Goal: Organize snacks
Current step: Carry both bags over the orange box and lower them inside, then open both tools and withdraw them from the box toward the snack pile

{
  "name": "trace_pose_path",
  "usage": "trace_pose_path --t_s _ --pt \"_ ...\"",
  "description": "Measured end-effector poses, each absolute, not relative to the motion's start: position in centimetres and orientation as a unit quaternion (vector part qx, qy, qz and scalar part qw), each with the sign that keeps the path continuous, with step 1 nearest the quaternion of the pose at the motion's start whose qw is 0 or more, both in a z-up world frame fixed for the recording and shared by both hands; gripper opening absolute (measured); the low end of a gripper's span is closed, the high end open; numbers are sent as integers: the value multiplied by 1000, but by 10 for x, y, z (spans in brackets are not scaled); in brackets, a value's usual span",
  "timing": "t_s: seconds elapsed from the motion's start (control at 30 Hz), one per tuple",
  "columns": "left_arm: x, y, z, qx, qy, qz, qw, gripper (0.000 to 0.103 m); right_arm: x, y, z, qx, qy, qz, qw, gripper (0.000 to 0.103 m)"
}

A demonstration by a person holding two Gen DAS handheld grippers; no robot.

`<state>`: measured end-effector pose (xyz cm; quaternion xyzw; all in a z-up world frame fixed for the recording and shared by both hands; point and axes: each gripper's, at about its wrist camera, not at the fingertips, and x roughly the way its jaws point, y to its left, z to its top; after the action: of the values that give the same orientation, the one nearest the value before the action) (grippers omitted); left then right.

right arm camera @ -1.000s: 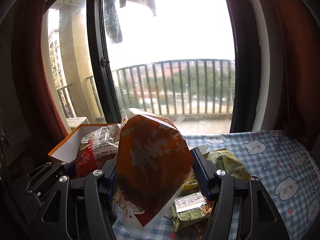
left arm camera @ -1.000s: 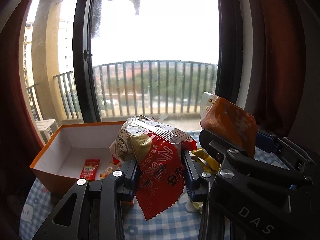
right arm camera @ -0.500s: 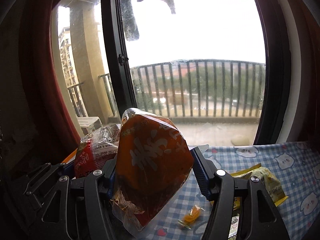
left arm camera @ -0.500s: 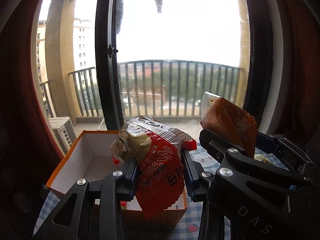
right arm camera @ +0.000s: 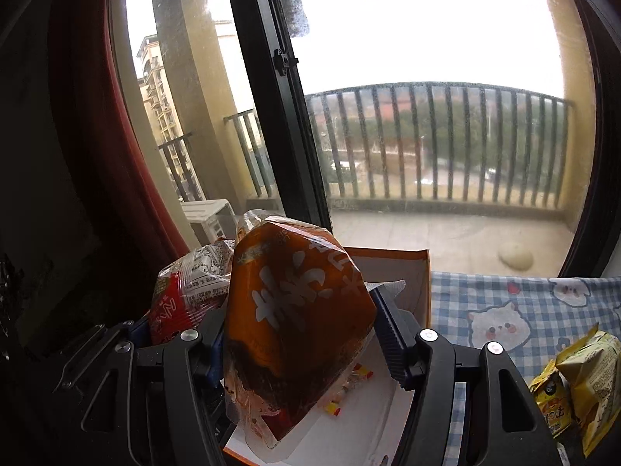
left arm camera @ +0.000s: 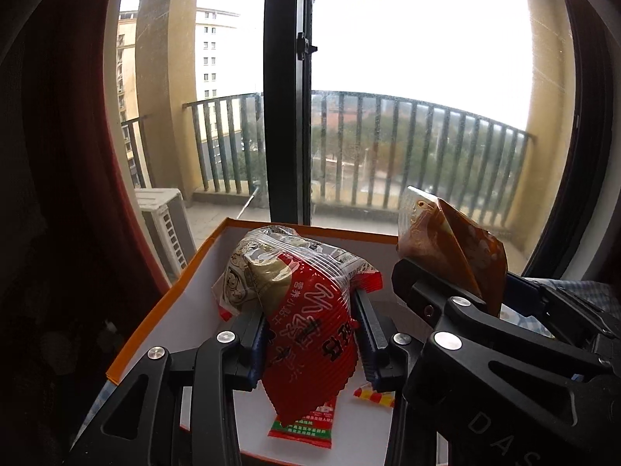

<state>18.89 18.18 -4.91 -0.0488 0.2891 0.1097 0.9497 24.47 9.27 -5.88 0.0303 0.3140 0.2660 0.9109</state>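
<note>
My left gripper (left arm camera: 308, 324) is shut on a red and clear snack bag (left arm camera: 310, 310), held above the white floor of an orange-edged box (left arm camera: 163, 303). Beside it on the right, my right gripper (right arm camera: 299, 334) is shut on an orange snack bag (right arm camera: 295, 318), also over the box (right arm camera: 421, 291). The orange bag (left arm camera: 450, 256) and right gripper body show at the right in the left wrist view; the red bag (right arm camera: 182, 295) shows at the left in the right wrist view. A small red packet (left arm camera: 306, 427) and a striped candy (left arm camera: 374, 396) lie in the box.
Yellow snack packs (right arm camera: 578, 380) lie on the blue checked cloth (right arm camera: 504, 310) right of the box. A window with a black frame (left arm camera: 287, 116) stands just behind; dark red curtain (left arm camera: 77, 155) hangs at the left.
Both grippers moved left with their bags, from over the cloth to over the box. The box now lies directly beneath them and the loose snacks have slid off to the right.
</note>
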Motion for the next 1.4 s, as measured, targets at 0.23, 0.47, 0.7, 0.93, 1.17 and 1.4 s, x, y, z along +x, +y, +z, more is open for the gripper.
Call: trace_pose_path --t_s 0.23,0.47,0.7,0.93,1.17,1.4 --pt "209 216 -90 -116 383 133 907 68 269 117 -86 26 379 269 885 66" --pt "200 200 -88 -57 382 146 911 84 276 130 -90 20 419 272 866 88" --pt "188 190 -79 -50 384 134 912 85 264 119 -78 2 407 253 878 97" --pt "177 185 -62 -59 362 131 921 86 247 107 -71 -11 393 244 886 98" --pt "158 180 -47 -34 318 162 934 101 225 109 -57 -55 345 245 904 97" --pt "140 185 -42 -45 319 157 933 101 205 107 -46 -55 333 264 903 97"
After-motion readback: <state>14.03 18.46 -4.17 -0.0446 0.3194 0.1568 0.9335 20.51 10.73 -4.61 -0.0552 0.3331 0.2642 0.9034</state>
